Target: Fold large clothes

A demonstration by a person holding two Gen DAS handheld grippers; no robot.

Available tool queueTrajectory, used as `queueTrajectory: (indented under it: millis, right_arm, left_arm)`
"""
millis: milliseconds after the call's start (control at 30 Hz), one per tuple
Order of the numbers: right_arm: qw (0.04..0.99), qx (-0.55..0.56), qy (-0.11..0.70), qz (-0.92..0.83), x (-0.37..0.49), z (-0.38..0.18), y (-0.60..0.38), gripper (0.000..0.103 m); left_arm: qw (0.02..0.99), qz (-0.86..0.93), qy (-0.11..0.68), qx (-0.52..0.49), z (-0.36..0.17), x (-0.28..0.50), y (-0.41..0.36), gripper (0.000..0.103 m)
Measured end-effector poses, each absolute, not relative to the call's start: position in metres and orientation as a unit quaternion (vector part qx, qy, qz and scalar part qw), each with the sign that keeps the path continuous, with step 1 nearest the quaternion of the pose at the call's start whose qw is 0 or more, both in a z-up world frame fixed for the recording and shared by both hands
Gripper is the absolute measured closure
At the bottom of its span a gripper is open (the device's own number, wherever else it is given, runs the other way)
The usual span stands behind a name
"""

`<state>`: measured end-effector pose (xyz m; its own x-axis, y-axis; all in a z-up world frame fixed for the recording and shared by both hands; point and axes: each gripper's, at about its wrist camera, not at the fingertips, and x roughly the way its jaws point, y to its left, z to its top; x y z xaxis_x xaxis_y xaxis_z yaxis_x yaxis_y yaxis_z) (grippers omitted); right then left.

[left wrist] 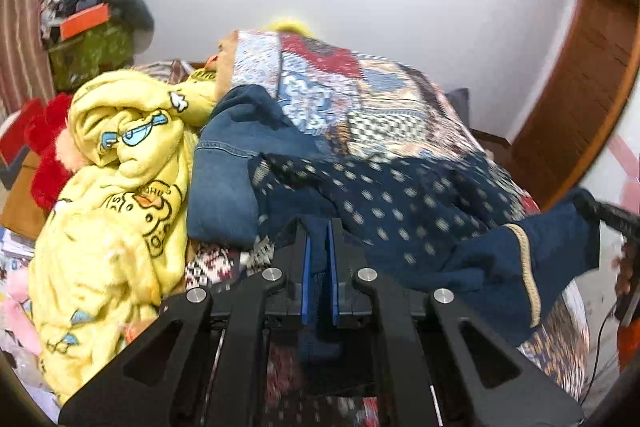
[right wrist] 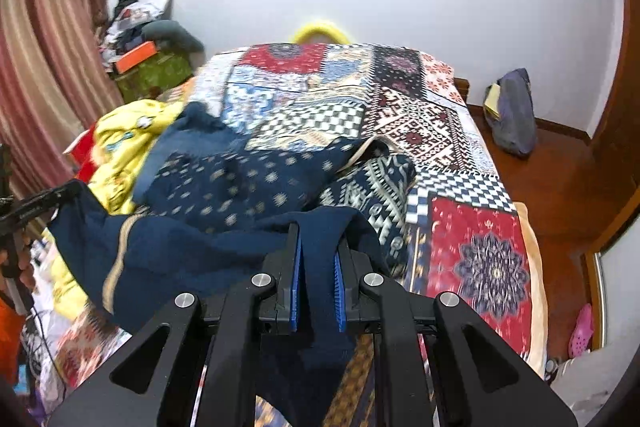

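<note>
Ahead of the left gripper [left wrist: 318, 227] the way is blocked low down by the dotted navy garment [left wrist: 380, 199], whose cloth fills the gap between its fingers. To its left a yellow cartoon blanket [left wrist: 120, 187] and a denim piece [left wrist: 224, 179] are heaped high, touching each other. Ahead of the right gripper [right wrist: 318, 239], past the same garment, the patchwork bedspread [right wrist: 420, 115] lies flat and bare to the far wall. To that gripper's right the wooden floor [right wrist: 560, 187] is open, apart from a grey bag [right wrist: 514, 111] against the wall.
</note>
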<state>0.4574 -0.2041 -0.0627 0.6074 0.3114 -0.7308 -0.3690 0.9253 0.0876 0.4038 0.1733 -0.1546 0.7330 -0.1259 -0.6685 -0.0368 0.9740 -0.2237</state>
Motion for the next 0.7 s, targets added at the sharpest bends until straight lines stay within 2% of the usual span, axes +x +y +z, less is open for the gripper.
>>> queueTrajectory:
  millis: [333, 400, 467, 567, 633, 700]
  right_arm:
    - [0.874, -0.028, 0.462, 0.149, 0.534, -0.125, -0.202, 0.090]
    - [0.876, -0.051, 0.461, 0.135, 0.538, -0.134, -0.201, 0.074]
    - [0.878, -0.069, 0.459, 0.120, 0.538, -0.139, -0.204, 0.064]
    - [0.879, -0.065, 0.456, 0.121, 0.533, -0.134, -0.210, 0.058]
    - [0.879, -0.062, 0.458, 0.120, 0.528, -0.125, -0.216, 0.057]
    - [0.881, -0.070, 0.453, 0.117, 0.519, -0.113, -0.219, 0.055]
  left_arm:
    - [0.896, 0.036, 0.430, -0.107, -0.233, 0.494, 0.184, 0.096]
    - [0.889, 0.039, 0.448, -0.090, -0.249, 0.501, 0.179, 0.096]
    - [0.881, 0.035, 0.465, -0.077, -0.261, 0.504, 0.175, 0.096]
    - [0.877, 0.029, 0.477, -0.049, -0.260, 0.501, 0.168, 0.095]
    - [0.872, 0.024, 0.486, -0.044, -0.252, 0.496, 0.168, 0.088]
    - [0.870, 0.022, 0.489, -0.052, -0.242, 0.490, 0.172, 0.085]
